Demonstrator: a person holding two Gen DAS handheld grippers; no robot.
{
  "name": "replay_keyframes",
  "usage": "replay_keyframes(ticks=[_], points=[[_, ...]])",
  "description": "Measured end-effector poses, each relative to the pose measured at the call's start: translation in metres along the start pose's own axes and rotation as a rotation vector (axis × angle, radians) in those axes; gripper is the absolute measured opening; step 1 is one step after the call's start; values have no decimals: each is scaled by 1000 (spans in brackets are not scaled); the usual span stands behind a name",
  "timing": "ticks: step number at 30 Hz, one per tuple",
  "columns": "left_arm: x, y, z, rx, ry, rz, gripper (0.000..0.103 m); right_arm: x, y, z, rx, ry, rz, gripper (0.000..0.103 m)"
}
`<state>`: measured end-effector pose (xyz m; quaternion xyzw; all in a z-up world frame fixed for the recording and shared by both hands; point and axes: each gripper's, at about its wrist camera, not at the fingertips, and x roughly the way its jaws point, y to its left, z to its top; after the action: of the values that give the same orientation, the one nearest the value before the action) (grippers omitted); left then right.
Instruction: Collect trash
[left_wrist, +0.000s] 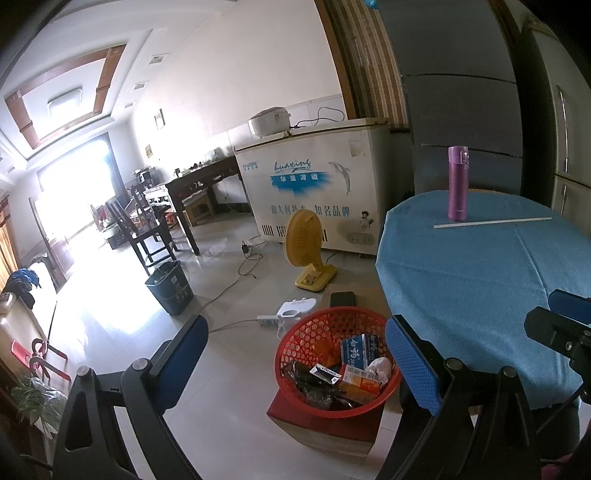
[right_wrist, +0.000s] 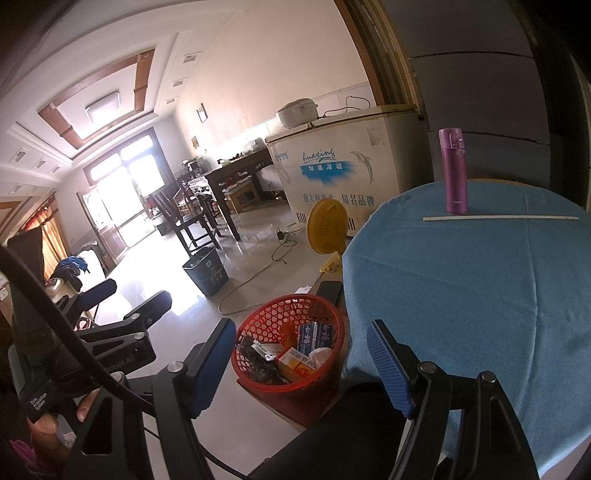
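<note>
Both tongs stand wide open and empty: left tongs (left_wrist: 295, 354) over the red basket (left_wrist: 295, 334), right tongs (right_wrist: 303, 363) between basket and tabletop (right_wrist: 480, 295). Trash already lies in the basket, a crumpled wad (left_wrist: 380, 367) and cartons. On the blue cloth only a purple flask (left_wrist: 458, 182) and a white strip (left_wrist: 491, 222) remain. Collection looks nearly done; next likely calls for reaching the strip. Only the right view shows a hand (right_wrist: 55, 421) gripping the left tool.

The right tool (right_wrist: 301, 363) hangs with jaws apart, empty, above the trash-filled red basket (right_wrist: 258, 321) beside the blue-clothed table (right_wrist: 480, 280).
</note>
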<state>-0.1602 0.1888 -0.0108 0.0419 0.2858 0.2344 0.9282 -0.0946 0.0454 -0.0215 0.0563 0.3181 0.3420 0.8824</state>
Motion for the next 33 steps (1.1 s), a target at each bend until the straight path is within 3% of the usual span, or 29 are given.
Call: replay_keyframes(ticks=[33], points=[[4,1,-5,-6,14,-3,97,2,-1,-3,2,5,-4,77]])
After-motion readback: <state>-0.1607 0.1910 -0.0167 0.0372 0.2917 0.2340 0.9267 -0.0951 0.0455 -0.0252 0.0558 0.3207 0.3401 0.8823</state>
